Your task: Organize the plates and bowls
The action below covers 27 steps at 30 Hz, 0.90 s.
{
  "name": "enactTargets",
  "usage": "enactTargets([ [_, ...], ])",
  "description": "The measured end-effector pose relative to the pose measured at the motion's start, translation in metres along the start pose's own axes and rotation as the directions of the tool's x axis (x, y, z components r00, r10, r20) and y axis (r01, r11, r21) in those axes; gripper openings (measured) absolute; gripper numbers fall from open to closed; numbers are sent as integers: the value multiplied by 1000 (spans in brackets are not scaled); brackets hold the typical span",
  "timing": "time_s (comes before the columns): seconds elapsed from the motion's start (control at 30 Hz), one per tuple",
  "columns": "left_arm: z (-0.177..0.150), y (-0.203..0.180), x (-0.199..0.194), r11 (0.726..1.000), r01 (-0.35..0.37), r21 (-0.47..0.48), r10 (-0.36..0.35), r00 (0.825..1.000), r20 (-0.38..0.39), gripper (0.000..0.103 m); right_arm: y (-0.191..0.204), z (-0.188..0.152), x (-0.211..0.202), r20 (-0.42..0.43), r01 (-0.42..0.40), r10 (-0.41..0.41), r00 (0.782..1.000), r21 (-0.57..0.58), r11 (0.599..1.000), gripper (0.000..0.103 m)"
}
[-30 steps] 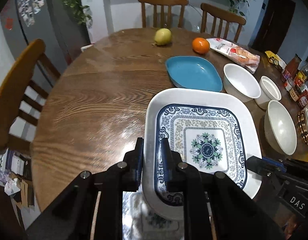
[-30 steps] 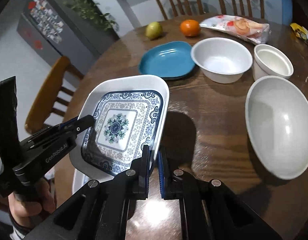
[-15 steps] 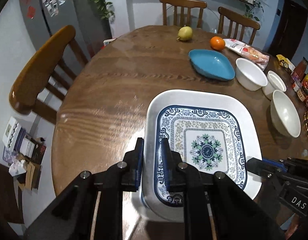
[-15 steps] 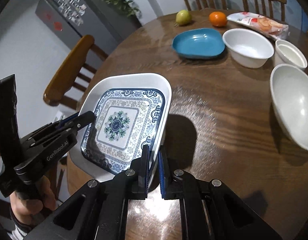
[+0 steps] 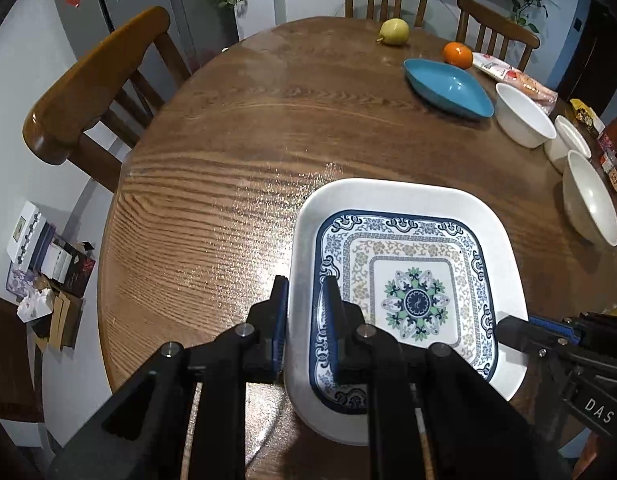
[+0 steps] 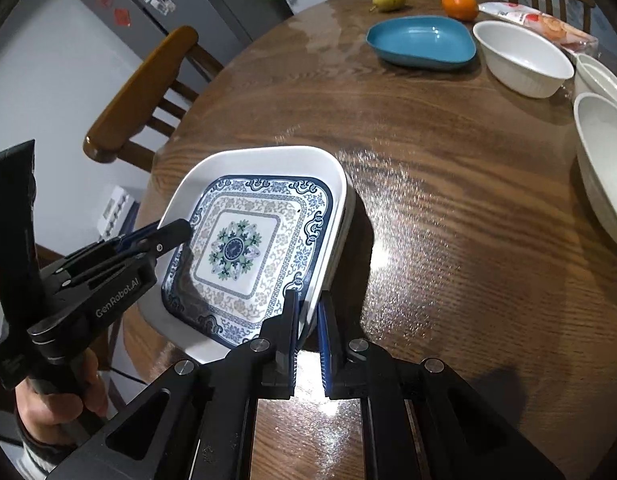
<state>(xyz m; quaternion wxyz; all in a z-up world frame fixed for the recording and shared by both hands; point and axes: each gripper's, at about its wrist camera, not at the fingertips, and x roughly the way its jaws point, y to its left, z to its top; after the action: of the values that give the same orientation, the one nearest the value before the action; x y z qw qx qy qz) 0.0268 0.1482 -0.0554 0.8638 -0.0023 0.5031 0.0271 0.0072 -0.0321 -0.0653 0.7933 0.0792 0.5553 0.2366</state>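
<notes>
A square white plate with a blue floral pattern (image 5: 412, 292) (image 6: 244, 240) is held by both grippers near the table's front edge. My left gripper (image 5: 304, 292) is shut on its left rim. My right gripper (image 6: 308, 308) is shut on its right rim; it also shows in the left wrist view (image 5: 520, 330). In the right wrist view a second rim shows just under the plate's right side. A blue dish (image 5: 448, 88) (image 6: 422, 42) and three white bowls (image 5: 524, 120) (image 6: 524, 62) stand at the far right.
A round wooden table (image 5: 228, 160). A pear (image 5: 394, 32), an orange (image 5: 458, 55) and a snack packet (image 5: 512, 80) lie at the back. Bottles (image 5: 614, 148) stand at the right edge. Wooden chairs (image 5: 92, 80) surround the table.
Both grippers have carried the plate back and left toward the table's near edge; the dish and bowls now look farther away. Both grips are unchanged.
</notes>
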Motion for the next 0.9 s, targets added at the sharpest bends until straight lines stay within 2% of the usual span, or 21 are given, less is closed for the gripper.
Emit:
enactTargets([
  [0.17, 0, 2, 12, 1000, -12, -3, 12, 1000, -24, 15, 5, -2, 10, -12, 27, -27, 1000, -22, 999, 12],
  [0.33, 2, 2, 15, 999, -37, 14, 37, 999, -14, 15, 11, 0, 12, -2, 60, -60, 998, -56, 997, 13],
  [0.57, 4, 6, 10, 999, -36, 4, 36, 999, -3, 20, 14, 2, 10, 7, 76, -76, 997, -68, 995, 13],
  [0.63, 6, 7, 7, 999, -38, 4, 38, 999, 5, 33, 12, 3, 4, 22, 79, -78, 997, -63, 995, 13],
  [0.67, 7, 7, 4, 999, -36, 4, 36, 999, 11, 36, 11, 4, 1, 33, 79, -77, 996, -57, 995, 15],
  [0.8, 14, 8, -6, 999, -34, 4, 34, 999, 30, 63, 0, 9, -12, 62, 69, -68, 996, -24, 997, 27],
  [0.9, 22, 8, -15, 1000, -22, 6, 22, 999, 48, 65, -9, 12, -22, 84, 65, -65, 994, 1, 998, 35],
])
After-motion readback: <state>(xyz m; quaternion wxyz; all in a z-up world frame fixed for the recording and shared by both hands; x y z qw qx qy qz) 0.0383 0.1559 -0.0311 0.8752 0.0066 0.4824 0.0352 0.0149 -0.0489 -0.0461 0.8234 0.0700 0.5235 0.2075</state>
